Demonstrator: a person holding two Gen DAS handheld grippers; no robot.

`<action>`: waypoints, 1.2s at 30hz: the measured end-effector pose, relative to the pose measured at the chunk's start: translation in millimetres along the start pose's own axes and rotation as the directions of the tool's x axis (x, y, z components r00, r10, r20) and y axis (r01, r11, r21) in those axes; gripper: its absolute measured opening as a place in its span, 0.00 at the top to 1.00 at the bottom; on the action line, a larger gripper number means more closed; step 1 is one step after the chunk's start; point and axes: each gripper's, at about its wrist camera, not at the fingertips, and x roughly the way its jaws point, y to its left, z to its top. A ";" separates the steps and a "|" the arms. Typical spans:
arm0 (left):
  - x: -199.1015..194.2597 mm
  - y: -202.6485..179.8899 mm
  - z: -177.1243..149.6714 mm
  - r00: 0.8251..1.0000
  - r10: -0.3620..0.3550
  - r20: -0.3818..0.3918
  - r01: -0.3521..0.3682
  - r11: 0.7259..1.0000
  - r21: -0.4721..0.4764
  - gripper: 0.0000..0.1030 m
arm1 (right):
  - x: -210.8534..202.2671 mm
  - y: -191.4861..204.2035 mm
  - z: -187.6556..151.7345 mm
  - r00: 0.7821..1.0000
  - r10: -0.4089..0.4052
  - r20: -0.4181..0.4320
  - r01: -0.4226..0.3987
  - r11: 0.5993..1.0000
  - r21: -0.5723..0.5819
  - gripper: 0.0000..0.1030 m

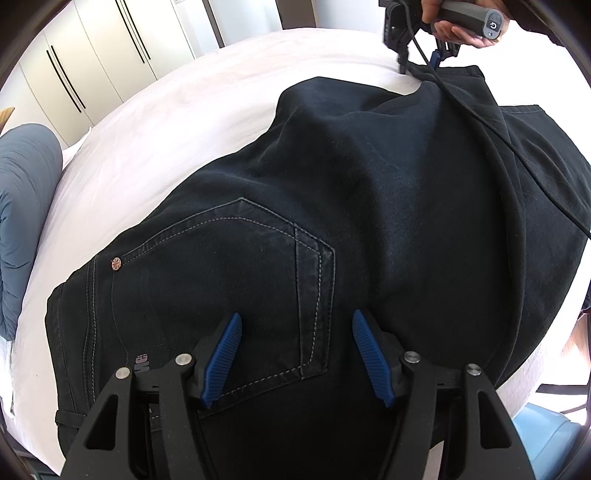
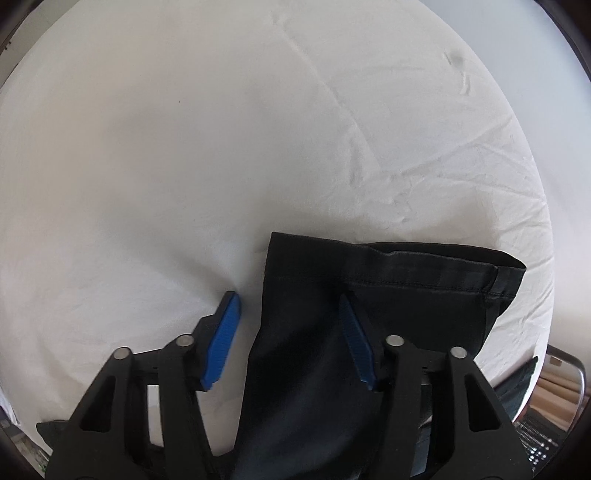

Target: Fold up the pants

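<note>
Black jeans [image 1: 369,221] lie on a white bed sheet [image 1: 166,122], back side up, showing a stitched back pocket [image 1: 229,295]. My left gripper [image 1: 296,314] hovers open over that pocket near the waistband, nothing between its blue pads. At the far leg end a hand [image 1: 454,29] holds my right gripper [image 1: 418,63]. In the right wrist view the right gripper [image 2: 288,294] points down at the hem [image 2: 406,269] of the pants leg [image 2: 314,369]. Its jaws straddle the leg's left edge, one pad over the sheet [image 2: 221,147], the other over the cloth, with a gap showing.
A black cable [image 1: 480,122] runs across the pants from the right gripper. White wardrobe doors [image 1: 92,66] stand behind the bed. Blue-grey fabric [image 1: 22,203] lies at the left edge. A pale blue object [image 1: 546,435] sits off the bed's near corner.
</note>
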 end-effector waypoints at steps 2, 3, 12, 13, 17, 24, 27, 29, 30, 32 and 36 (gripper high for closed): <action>0.3 0.2 -0.6 1.000 0.001 0.002 -0.001 1.000 0.000 0.36 | -0.9 -2.5 1.5 1.000 -0.003 0.003 0.003 1.000 -0.002 0.73; 0.6 0.2 -0.8 1.000 0.002 0.003 -0.002 1.000 0.000 0.36 | -1.4 -2.9 1.3 1.000 0.001 0.002 -0.001 1.000 -0.011 0.76; 0.8 -2.7 1.3 1.000 0.007 -0.003 -0.007 1.000 0.008 0.35 | -56.0 -50.3 -19.0 0.980 0.141 0.141 -0.145 0.989 0.020 0.99; 0.9 -3.3 1.8 1.000 0.008 -0.004 -0.008 1.000 0.009 0.35 | -66.9 -60.8 -24.2 0.969 0.173 0.174 -0.181 0.983 0.032 0.99; 1.2 -5.4 3.7 1.000 0.011 -0.008 -0.010 1.000 0.011 0.35 | -106.0 -114.6 -56.8 0.920 0.267 0.287 -0.300 0.951 0.078 1.00; 2.9 -4.9 9.2 1.000 0.005 -0.023 -0.004 1.000 0.013 0.36 | -150.9 -210.8 -169.2 0.808 0.353 0.473 -0.487 0.851 0.196 1.00; 5.0 -4.4 13.5 0.999 0.000 -0.036 0.001 1.000 0.017 0.36 | -137.2 -263.7 -217.4 0.777 0.355 0.520 -0.550 0.785 0.287 1.00; 6.3 -3.8 16.4 0.999 -0.004 -0.045 0.005 1.000 0.016 0.36 | -116.2 -295.3 -238.8 0.762 0.350 0.545 -0.589 0.724 0.359 1.00; 7.0 -4.1 18.1 0.999 -0.003 -0.051 0.004 1.000 0.017 0.36 | -99.6 -308.1 -255.6 0.746 0.359 0.561 -0.622 0.677 0.393 1.00; 7.6 -4.3 19.8 0.998 -0.001 -0.057 0.002 1.000 0.018 0.36 | -68.5 -319.8 -267.7 0.743 0.376 0.554 -0.642 0.634 0.431 1.00; 11.5 -4.0 24.4 0.997 0.003 -0.072 -0.001 1.000 0.016 0.36 | -24.8 -334.2 -285.3 0.710 0.430 0.558 -0.700 0.522 0.488 0.97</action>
